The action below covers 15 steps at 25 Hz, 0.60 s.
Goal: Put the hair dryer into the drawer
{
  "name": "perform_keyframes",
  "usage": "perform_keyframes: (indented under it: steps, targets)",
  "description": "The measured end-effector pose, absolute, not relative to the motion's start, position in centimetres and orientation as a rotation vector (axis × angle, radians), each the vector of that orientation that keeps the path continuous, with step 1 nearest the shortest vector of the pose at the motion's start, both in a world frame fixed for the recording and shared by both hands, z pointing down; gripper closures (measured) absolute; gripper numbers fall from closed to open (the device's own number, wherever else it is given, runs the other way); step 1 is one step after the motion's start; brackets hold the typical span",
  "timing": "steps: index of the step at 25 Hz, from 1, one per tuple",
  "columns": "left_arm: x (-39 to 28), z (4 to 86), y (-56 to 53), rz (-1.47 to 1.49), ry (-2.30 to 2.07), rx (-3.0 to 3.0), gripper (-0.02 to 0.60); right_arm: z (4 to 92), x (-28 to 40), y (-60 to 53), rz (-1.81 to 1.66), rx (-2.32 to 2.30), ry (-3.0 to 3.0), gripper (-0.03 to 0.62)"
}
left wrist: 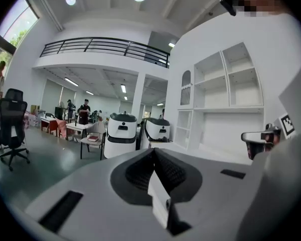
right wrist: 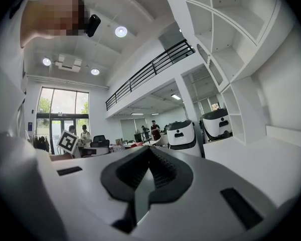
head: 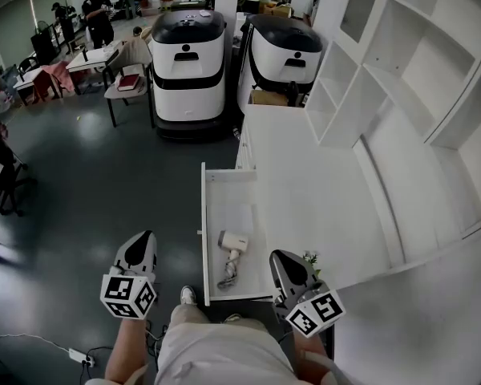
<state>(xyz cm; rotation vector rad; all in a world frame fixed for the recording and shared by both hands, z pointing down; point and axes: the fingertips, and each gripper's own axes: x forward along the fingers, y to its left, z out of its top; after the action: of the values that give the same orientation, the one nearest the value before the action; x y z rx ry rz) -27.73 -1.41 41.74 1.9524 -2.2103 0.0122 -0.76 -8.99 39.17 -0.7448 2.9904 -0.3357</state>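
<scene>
Both pairs of my fingers are pressed together with nothing in them, the left fingers (left wrist: 136,173) and the right fingers (right wrist: 133,172) alike. Just ahead, between my left gripper (head: 144,237) and right gripper (head: 279,257), the hair dryer (head: 231,243) lies in the open drawer (head: 228,200). A white counter (head: 321,207) runs ahead of my right fingers, with shelves (head: 401,79) beyond. Grey floor (head: 96,183) spreads around my left fingers. Farther off stand two white machines (head: 188,54), then desks (head: 92,57).

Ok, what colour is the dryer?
The dryer is white; the head view shows it best.
</scene>
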Motion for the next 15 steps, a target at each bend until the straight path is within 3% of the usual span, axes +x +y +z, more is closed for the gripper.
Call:
perform_keyframes:
  steps: [15]
  targets:
    - [-27.4, 33.5, 3.4, -0.119, -2.469, 1.995, 0.565, 35.5, 2.0, -10.3, -0.204, -0.815, 2.940, 0.585]
